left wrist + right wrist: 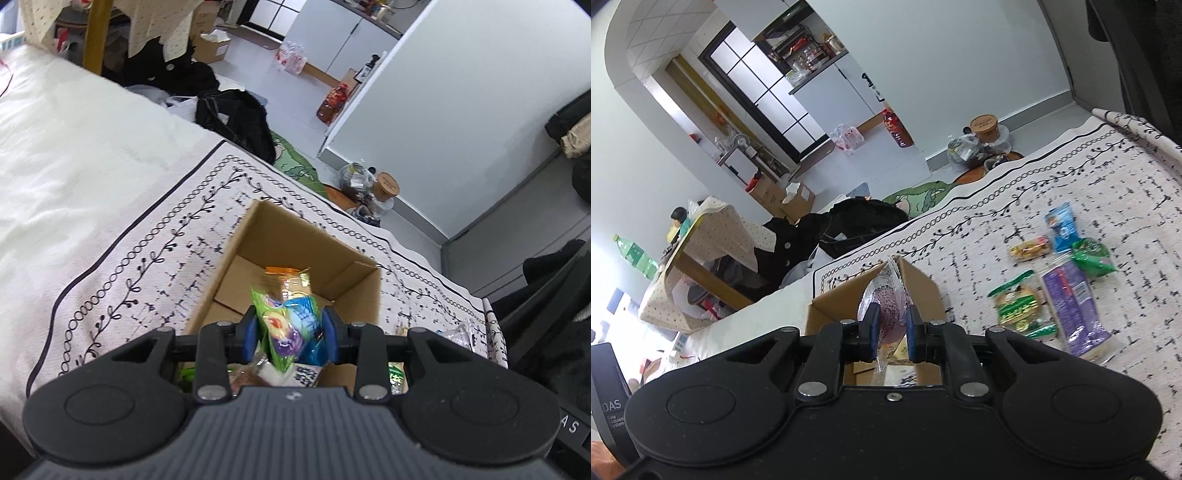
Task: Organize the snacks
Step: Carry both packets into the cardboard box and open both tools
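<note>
Left claw [290, 338] pinching my green-blue snack packet [286, 325] above cardboard box [321, 236] for drop-in | right claw [890, 325] pinching clear pouch [886, 299] over same box | five snacks [1067, 280] remain on cloth, unsorted

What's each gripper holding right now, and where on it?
The left gripper pinches a green and blue snack packet across its middle. The right gripper clamps a clear packet near its lower half.
</note>
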`<action>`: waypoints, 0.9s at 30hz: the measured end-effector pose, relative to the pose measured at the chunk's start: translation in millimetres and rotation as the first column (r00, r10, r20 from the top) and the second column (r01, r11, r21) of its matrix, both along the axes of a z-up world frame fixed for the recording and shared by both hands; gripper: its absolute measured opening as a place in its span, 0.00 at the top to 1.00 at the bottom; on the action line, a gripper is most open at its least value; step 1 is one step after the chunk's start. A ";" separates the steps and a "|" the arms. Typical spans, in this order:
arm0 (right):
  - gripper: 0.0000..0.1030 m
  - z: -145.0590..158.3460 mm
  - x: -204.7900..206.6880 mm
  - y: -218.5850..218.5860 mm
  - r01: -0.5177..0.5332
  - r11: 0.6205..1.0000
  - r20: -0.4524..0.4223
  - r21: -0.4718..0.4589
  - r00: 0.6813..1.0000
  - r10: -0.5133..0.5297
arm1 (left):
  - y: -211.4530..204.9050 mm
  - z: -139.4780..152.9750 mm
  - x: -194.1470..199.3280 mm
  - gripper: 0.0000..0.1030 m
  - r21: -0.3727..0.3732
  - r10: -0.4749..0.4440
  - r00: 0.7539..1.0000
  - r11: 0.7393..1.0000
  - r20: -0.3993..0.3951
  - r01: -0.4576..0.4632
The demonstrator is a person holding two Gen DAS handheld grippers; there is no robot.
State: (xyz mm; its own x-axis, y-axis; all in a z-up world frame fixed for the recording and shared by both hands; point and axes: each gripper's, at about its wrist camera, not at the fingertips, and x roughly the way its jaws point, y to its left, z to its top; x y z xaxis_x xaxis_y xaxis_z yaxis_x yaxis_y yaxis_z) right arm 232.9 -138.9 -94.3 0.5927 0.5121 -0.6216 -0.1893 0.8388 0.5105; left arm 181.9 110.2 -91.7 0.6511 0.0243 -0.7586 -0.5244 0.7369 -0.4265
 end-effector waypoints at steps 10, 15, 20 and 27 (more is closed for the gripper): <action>0.86 -2.5 1.1 26.6 -0.026 1.000 -0.011 -0.005 1.000 0.026 | 23.3 -3.6 -6.2 0.56 -0.031 0.055 0.998 0.998 -0.023 -0.056; 0.86 -2.9 4.7 39.1 -0.036 0.999 -0.011 -0.001 0.999 0.036 | 30.8 -5.4 -8.4 0.54 -0.051 0.068 0.997 0.996 -0.029 -0.070; 0.86 3.7 14.1 51.8 -0.040 0.999 0.020 -0.002 0.999 0.040 | 35.3 -7.5 -10.1 0.49 -0.056 0.090 0.995 0.994 -0.036 -0.092; 0.58 4.1 22.1 55.0 -0.014 0.999 0.025 -0.039 1.000 0.015 | 35.2 -9.8 -7.0 0.42 -0.063 0.086 0.995 0.994 -0.044 -0.089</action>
